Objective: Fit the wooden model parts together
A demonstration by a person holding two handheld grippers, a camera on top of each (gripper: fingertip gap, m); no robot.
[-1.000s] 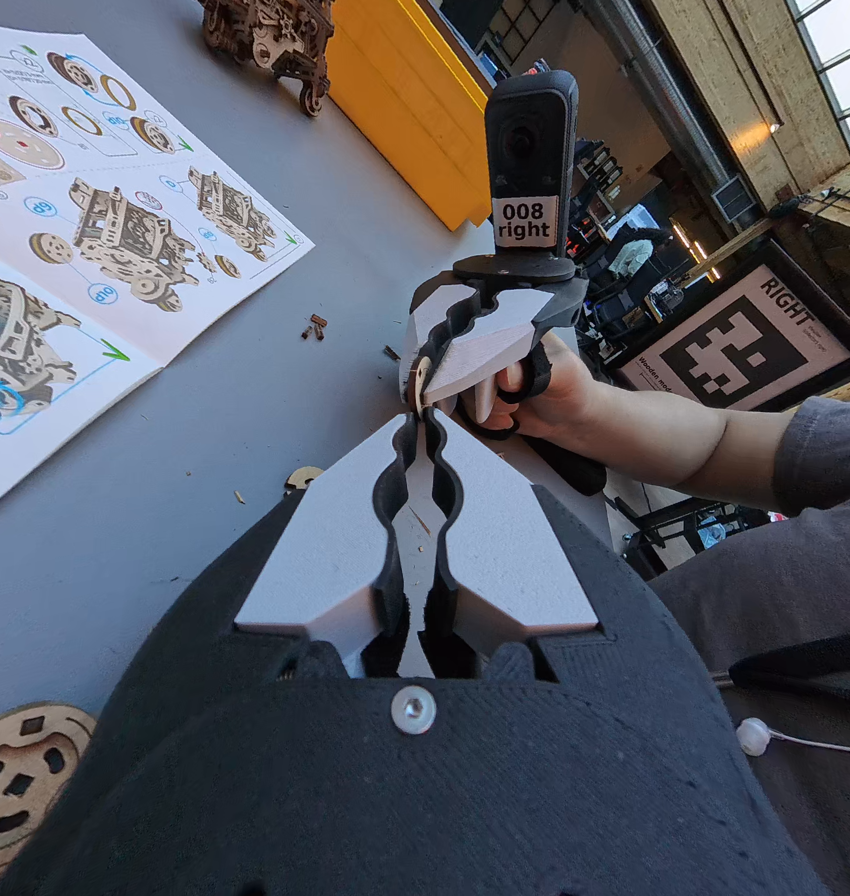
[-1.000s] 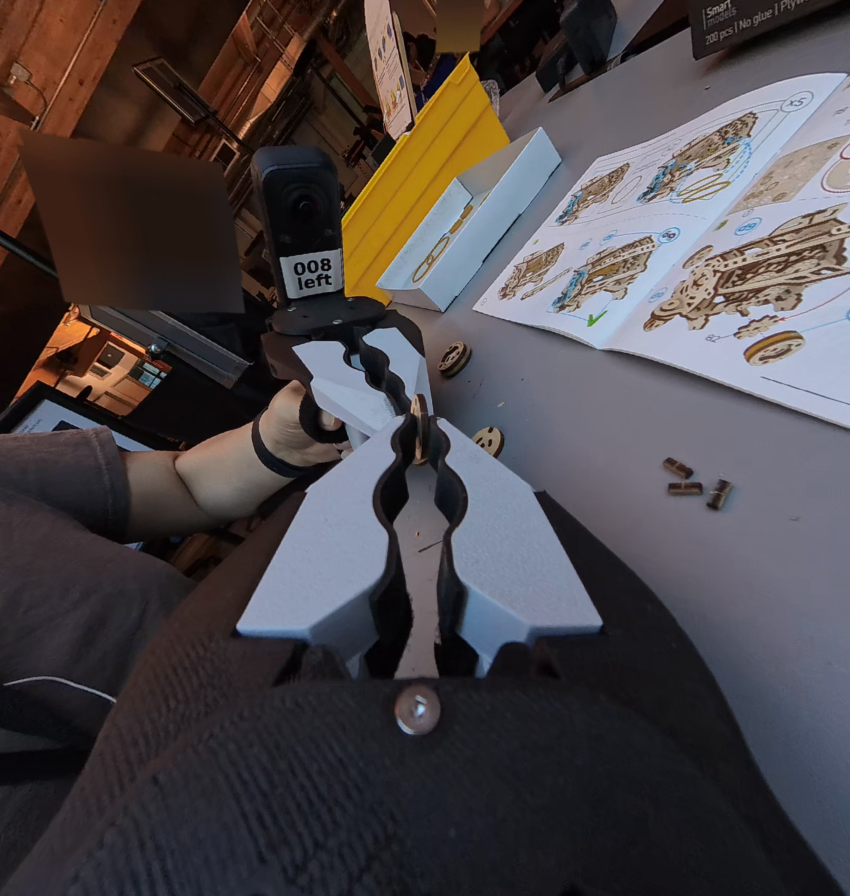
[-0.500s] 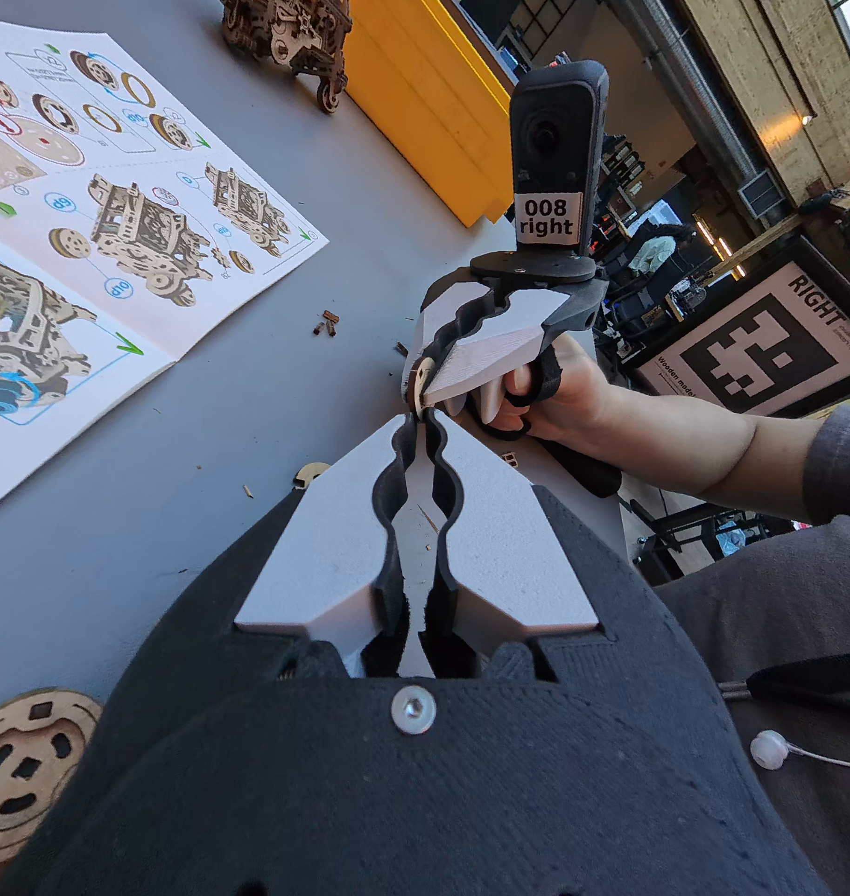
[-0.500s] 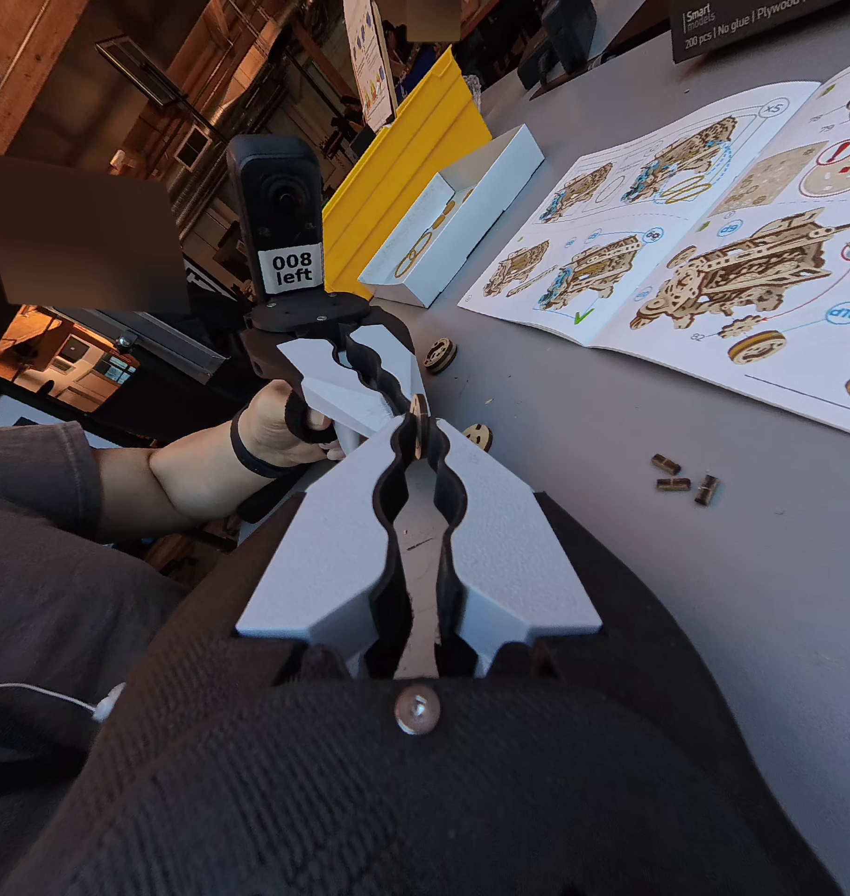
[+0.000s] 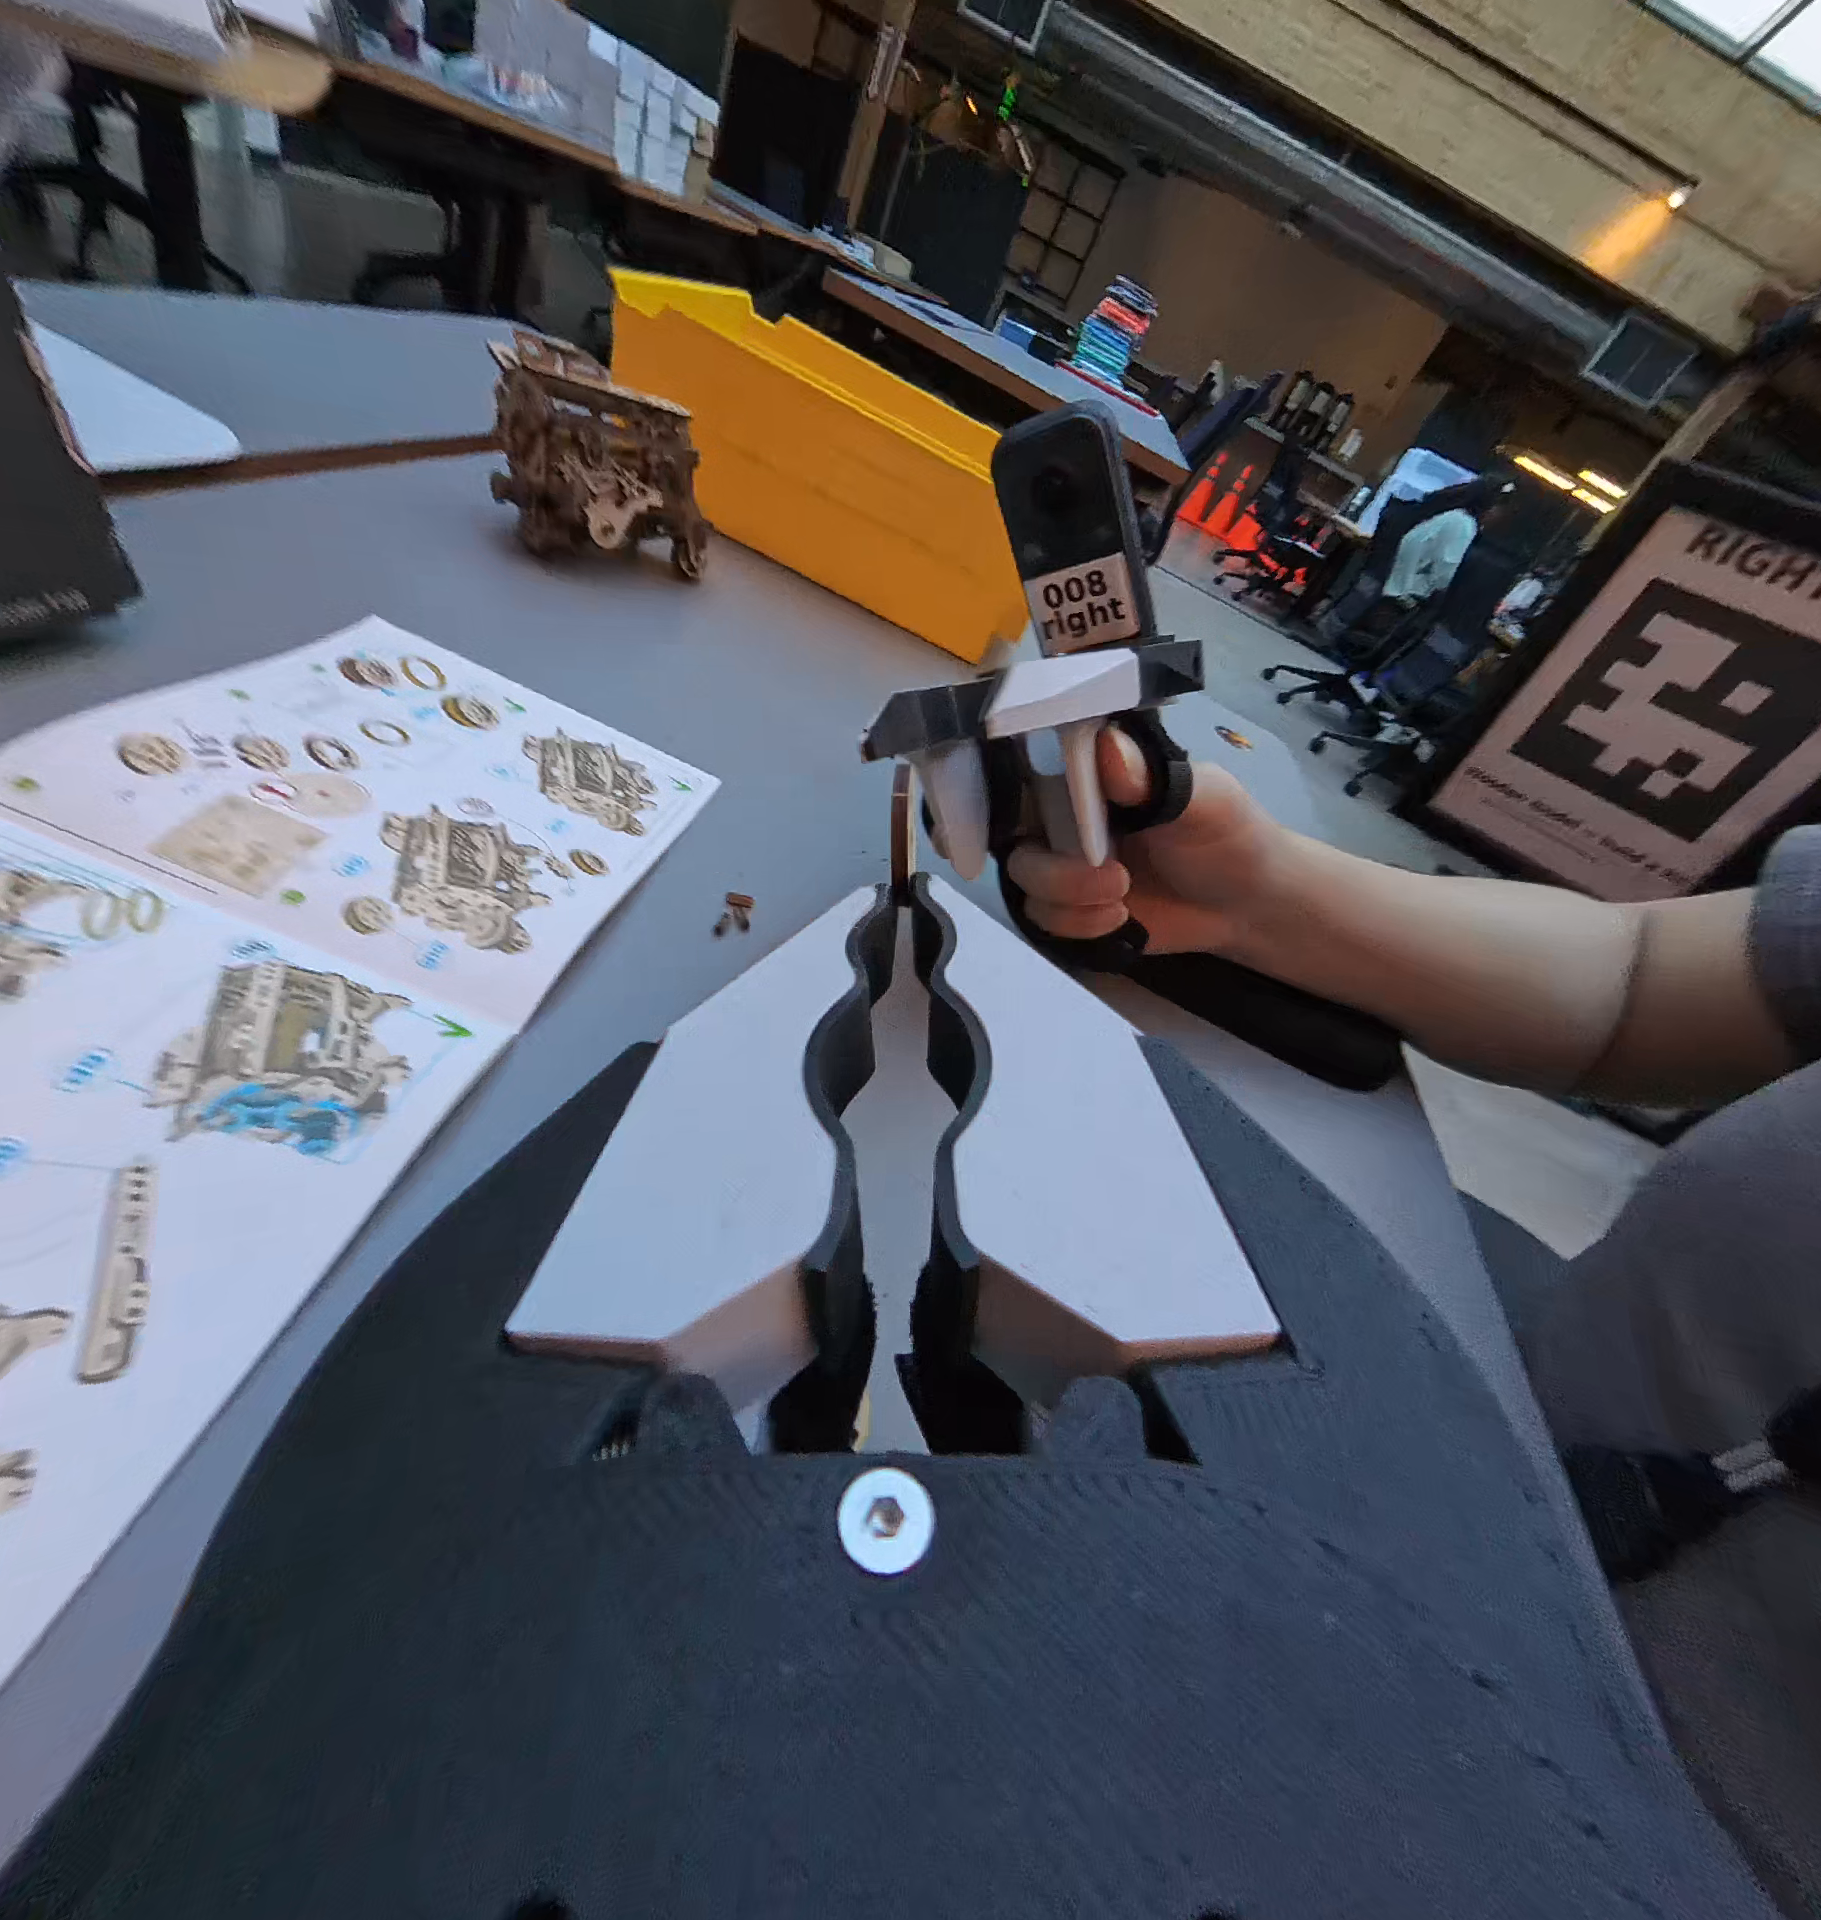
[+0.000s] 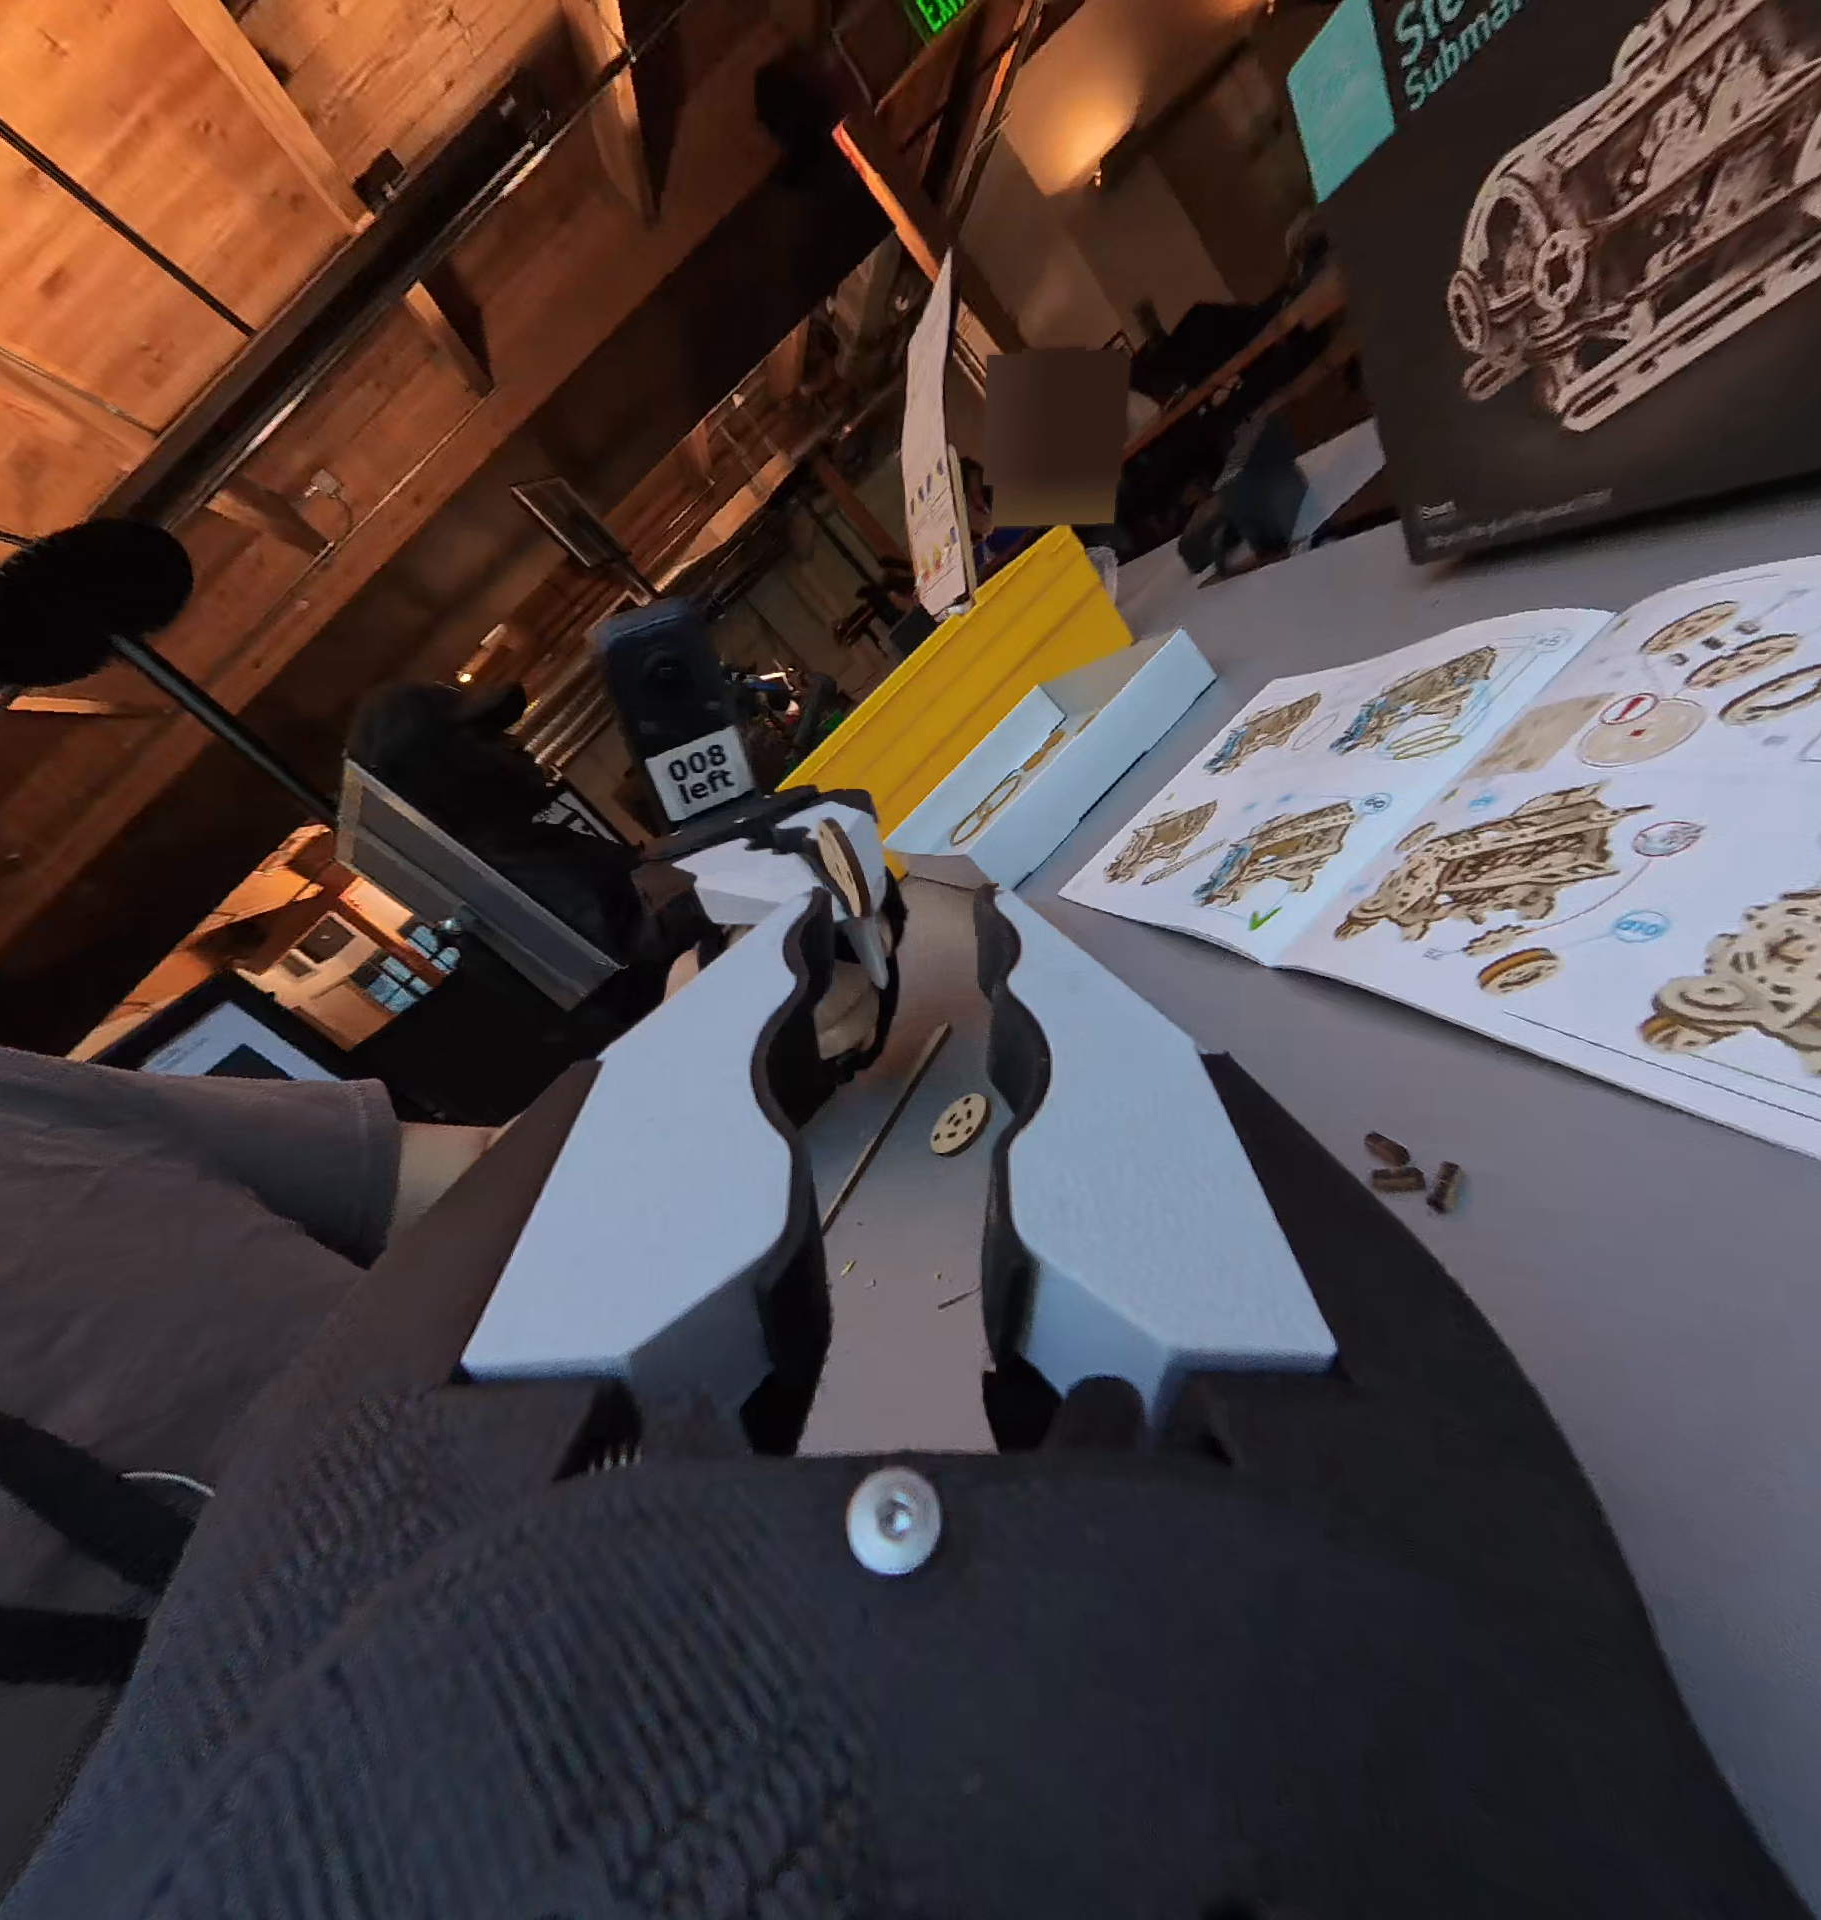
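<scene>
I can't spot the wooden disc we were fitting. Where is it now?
The wooden disc is pinched at the tips of the left tongs, held above the grey table; the right tongs stand open, empty.

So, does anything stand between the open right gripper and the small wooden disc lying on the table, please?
Nothing visible does: the small wooden disc lies on the table, framed by the open right gripper.

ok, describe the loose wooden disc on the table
Find the open white instruction booklet on the grey table. Three tiny dark wooden pegs lie before it; left of them lies the small pale wooden disc, the only round piece lying flat.
</scene>
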